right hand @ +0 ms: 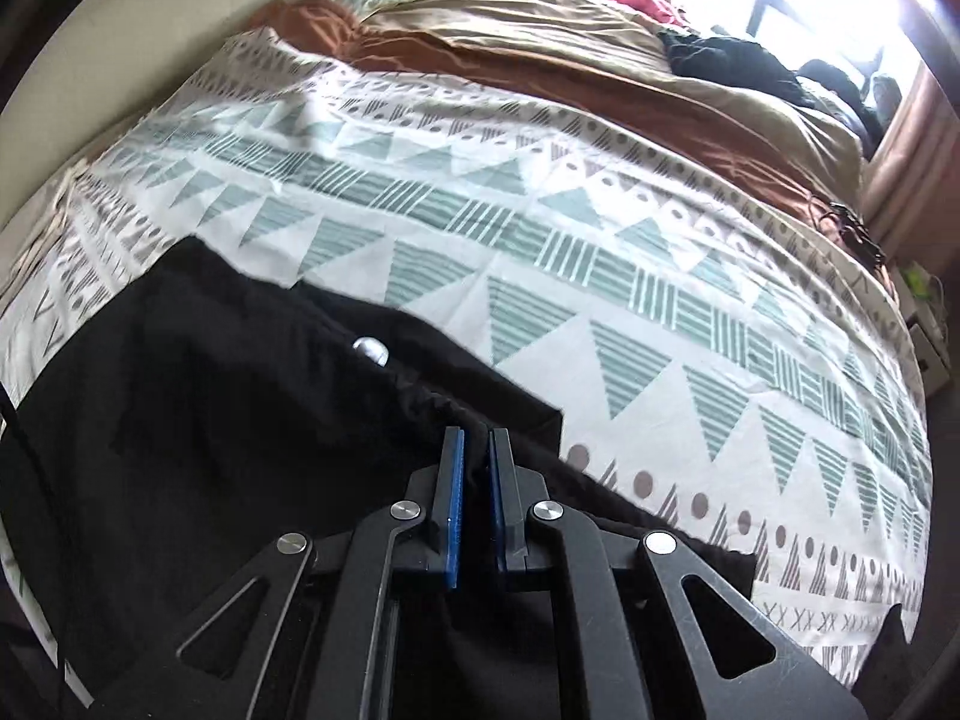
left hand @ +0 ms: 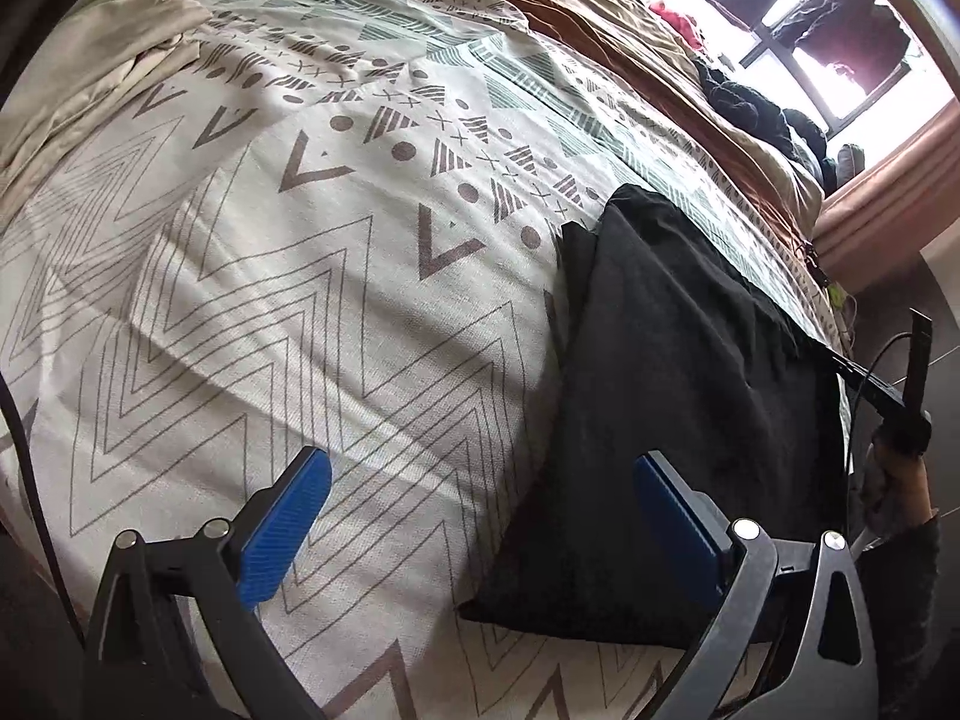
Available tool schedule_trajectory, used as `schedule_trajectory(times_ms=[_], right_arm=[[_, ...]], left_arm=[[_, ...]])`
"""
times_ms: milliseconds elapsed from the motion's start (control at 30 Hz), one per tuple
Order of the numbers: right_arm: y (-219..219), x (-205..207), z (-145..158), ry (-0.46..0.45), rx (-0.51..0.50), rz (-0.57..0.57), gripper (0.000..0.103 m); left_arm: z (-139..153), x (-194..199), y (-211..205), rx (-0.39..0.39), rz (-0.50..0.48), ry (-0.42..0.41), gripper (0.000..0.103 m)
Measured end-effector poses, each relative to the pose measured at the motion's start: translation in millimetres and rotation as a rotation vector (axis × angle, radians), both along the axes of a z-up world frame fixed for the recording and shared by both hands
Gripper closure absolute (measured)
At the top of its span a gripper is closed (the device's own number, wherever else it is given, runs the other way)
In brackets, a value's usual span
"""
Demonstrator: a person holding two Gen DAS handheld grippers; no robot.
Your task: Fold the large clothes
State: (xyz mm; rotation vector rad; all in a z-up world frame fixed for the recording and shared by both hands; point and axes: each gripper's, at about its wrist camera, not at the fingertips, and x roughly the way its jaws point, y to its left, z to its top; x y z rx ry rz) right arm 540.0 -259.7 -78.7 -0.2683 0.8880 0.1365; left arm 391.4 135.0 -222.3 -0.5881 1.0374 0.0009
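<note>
A black garment (left hand: 672, 408) lies folded on the patterned bedspread (left hand: 300, 276), at the right in the left wrist view. My left gripper (left hand: 480, 516) is open and empty, its right pad over the garment's near edge. In the right wrist view the garment (right hand: 240, 420) fills the lower left, with a small silver button (right hand: 369, 350) showing. My right gripper (right hand: 477, 468) is shut on a fold of the black garment at its right edge. The right gripper also shows at the far right of the left wrist view (left hand: 900, 414).
A brown and beige duvet (right hand: 540, 66) lies bunched at the far side of the bed. Dark clothes (right hand: 738, 66) and a red item (right hand: 642, 0) lie near the bright window (left hand: 810, 48). Beige cloth (left hand: 90, 72) lies at the far left. The bed edge drops off at right.
</note>
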Motion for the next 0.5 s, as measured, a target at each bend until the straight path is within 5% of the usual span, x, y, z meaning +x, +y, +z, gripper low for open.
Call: schedule_trajectory(times_ms=[333, 467, 500], right_arm=[[7.9, 36.2, -65.7, 0.066, -0.03, -0.075, 0.098], [-3.0, 34.8, -54.8, 0.063, -0.009, -0.145, 0.088], [-6.3, 29.5, -47.7, 0.056, -0.013, -0.158, 0.076]], left_arm=[[-16.0, -10.5, -0.5, -0.152, -0.026, 0.045, 0.03], [-18.9, -13.0, -0.3, -0.234, -0.025, 0.056, 0.03], [-20.3, -13.7, 0.7, -0.266, -0.022, 0.06, 0.03]])
